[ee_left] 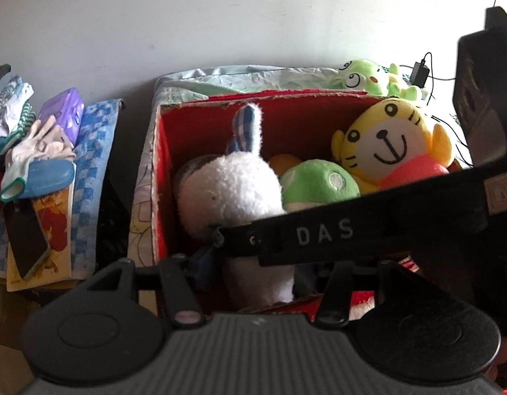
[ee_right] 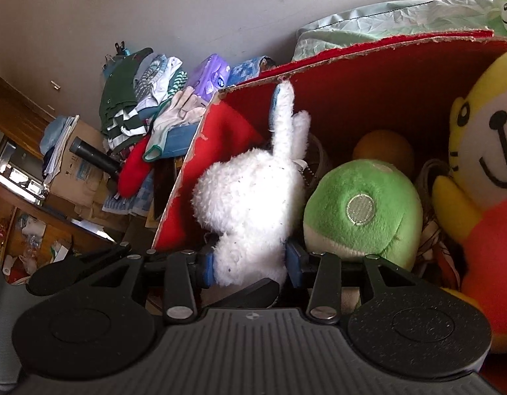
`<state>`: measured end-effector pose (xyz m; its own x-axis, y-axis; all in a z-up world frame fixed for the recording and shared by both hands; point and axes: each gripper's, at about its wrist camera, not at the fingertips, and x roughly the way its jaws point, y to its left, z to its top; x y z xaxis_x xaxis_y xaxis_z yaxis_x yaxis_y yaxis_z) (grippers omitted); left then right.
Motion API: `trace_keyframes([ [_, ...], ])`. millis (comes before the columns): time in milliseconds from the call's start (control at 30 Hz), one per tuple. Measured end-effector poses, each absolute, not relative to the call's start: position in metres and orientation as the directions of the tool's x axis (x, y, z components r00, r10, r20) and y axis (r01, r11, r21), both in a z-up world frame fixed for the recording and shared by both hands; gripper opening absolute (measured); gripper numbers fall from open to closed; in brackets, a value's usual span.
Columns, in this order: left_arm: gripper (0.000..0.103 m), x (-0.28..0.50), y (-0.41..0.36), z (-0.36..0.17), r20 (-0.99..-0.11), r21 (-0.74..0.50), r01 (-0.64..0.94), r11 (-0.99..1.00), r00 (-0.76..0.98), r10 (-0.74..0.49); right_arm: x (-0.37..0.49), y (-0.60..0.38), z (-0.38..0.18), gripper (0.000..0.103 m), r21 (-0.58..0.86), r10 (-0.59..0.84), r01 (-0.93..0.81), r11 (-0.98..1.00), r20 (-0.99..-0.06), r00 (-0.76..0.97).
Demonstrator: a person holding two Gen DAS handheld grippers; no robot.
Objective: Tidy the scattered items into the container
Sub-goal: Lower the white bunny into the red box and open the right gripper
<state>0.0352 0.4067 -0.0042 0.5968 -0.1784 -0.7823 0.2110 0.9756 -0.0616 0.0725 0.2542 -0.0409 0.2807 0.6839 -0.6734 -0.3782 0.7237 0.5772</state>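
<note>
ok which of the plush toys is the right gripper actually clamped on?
The white fluffy rabbit: the right gripper has its blue pads pressed into its lower body. The green plush and yellow tiger sit beside it in the red box, untouched.

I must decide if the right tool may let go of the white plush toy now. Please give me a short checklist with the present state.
1. White plush toy inside red box: ok.
2. Right tool shut on the toy: ok.
3. Room beside green plush: ok, they touch.
4. Toy resting on the box floor: cannot tell.
5. Left tool out of the way: not ok, close behind the toy.
6. Left tool open or shut: cannot tell.
</note>
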Motion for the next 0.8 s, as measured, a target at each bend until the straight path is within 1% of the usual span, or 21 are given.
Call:
trace_keyframes([
  [67, 0.053, 0.036, 0.405, -0.005, -0.785, -0.051, 0.202, 0.978, 0.597, -0.165, 0.071, 0.251, -0.04, 0.048, 0.586, 0.687, -0.367, 0.723, -0.668, 0.287],
  [200, 0.053, 0.037, 0.405, -0.005, -0.784, -0.046, 0.197, 0.979, 0.6, -0.158, 0.069, 0.235, -0.036, 0.057, 0.637, 0.715, -0.324, 0.7, -0.627, 0.31],
  [233, 0.053, 0.037, 0.405, -0.006, -0.785, -0.045, 0.194, 0.98, 0.6, -0.155, 0.068, 0.231, -0.035, 0.057, 0.646, 0.72, -0.317, 0.694, -0.616, 0.32],
  [300, 0.053, 0.038, 0.404, -0.006, -0.79, -0.041, 0.186, 0.982, 0.596, -0.146, 0.067, 0.224, -0.032, 0.054, 0.654, 0.719, -0.3, 0.694, -0.608, 0.337],
  [333, 0.053, 0.039, 0.404, -0.006, -0.792, -0.041, 0.183, 0.982, 0.593, -0.143, 0.066, 0.223, -0.031, 0.051, 0.646, 0.71, -0.296, 0.703, -0.615, 0.344],
  [367, 0.053, 0.039, 0.404, -0.006, -0.794, -0.042, 0.181, 0.983, 0.591, -0.143, 0.065, 0.224, -0.029, 0.045, 0.628, 0.694, -0.297, 0.719, -0.627, 0.354],
  [400, 0.053, 0.04, 0.404, -0.006, -0.795, -0.045, 0.179, 0.983, 0.589, -0.144, 0.064, 0.226, -0.026, 0.044, 0.611, 0.681, -0.302, 0.732, -0.637, 0.361],
  [600, 0.053, 0.035, 0.405, -0.002, -0.788, -0.044, 0.176, 0.983, 0.6, -0.142, 0.061, 0.234, -0.016, 0.044, 0.535, 0.628, -0.328, 0.778, -0.671, 0.395],
  [800, 0.054, 0.031, 0.405, 0.001, -0.783, -0.034, 0.148, 0.988, 0.61, -0.119, 0.057, 0.232, -0.011, 0.044, 0.503, 0.607, -0.34, 0.795, -0.672, 0.425],
])
